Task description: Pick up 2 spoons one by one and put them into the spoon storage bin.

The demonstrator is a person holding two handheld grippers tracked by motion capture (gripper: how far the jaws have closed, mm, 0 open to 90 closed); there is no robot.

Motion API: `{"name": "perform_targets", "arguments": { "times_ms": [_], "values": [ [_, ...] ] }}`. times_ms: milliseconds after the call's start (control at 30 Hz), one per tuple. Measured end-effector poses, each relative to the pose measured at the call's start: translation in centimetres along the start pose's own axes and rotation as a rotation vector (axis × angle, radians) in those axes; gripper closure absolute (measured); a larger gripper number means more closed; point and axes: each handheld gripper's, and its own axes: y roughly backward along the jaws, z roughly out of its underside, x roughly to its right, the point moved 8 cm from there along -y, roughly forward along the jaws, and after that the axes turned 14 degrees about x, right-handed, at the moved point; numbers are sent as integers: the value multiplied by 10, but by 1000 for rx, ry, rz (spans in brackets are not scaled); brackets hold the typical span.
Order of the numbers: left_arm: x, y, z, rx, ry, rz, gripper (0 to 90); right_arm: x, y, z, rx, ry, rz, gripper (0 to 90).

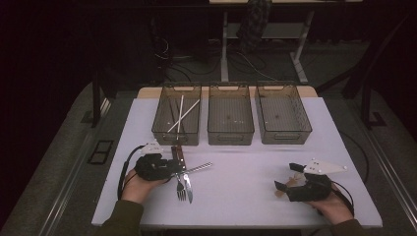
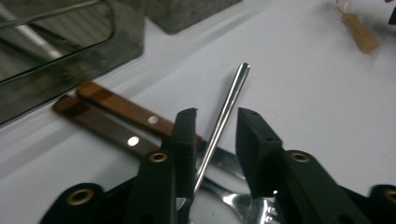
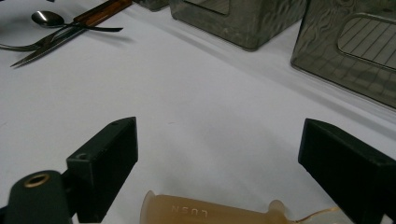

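Spoon handle [image 2: 224,119]: it lies between the jaws of your left gripper [image 2: 215,135], with its long axis running away from you along the jaws, tilted a little to the right. The free end points toward the open table.
Left gripper: the jaws stand a little apart around the handle. The left jaw seems to touch it; the right jaw has a gap, so I judge it is not clamped.
Spoon place: in the cutlery pile [image 1: 184,177] near the front left of the table [image 1: 246,196], just below the left bin [image 1: 177,114].
Neighbours: two wooden-handled knives [image 2: 116,116] lie crosswise under the handle, and a fork [image 2: 252,207] lies below your jaws.
Nearer hand: your left; the right gripper [image 1: 290,184] rests well apart, at the front right.
Right gripper: jaws wide apart, with an amber plastic piece [image 3: 215,212] lying between them, not pressed.
Next move, as I judge: close along the present line; the handle already sits in the gap.
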Motion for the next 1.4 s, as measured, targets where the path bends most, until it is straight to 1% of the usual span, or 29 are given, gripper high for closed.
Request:
{"name": "perform_targets", "arguments": {
  "times_ms": [67,133,200,267,333,467,600,667,867,967,1167,1400],
  "values": [
    [-3,8,0,14,3,-15,605,0,0,0,1,-2,1,118],
    [-6,15,3,12,-4,-35,557,0,1,0,2,-3,1,118],
    [-10,23,6,13,-4,-60,524,1,0,0,1,-2,1,117],
    [-15,31,11,5,-5,-98,496,1,0,0,-1,1,0,117],
    [-18,37,15,18,19,-101,479,0,0,0,-1,1,-1,117],
    [-22,44,25,4,38,-112,466,0,-1,1,-5,1,-1,117],
    [-25,44,32,-22,39,-120,461,-1,-1,1,-7,3,-2,117],
    [-26,43,33,-26,44,-120,459,-1,-2,1,-8,4,-2,117],
    [-27,37,38,-51,51,-103,458,-1,-2,2,-11,3,-3,117],
    [-26,33,39,-59,47,-93,462,-1,-3,2,-14,6,-3,118],
    [-24,29,44,-94,33,-84,482,-1,-3,2,-15,7,-3,117],
    [-25,28,44,-95,23,-89,514,-1,-3,3,-16,4,-4,117]
  ]
}}
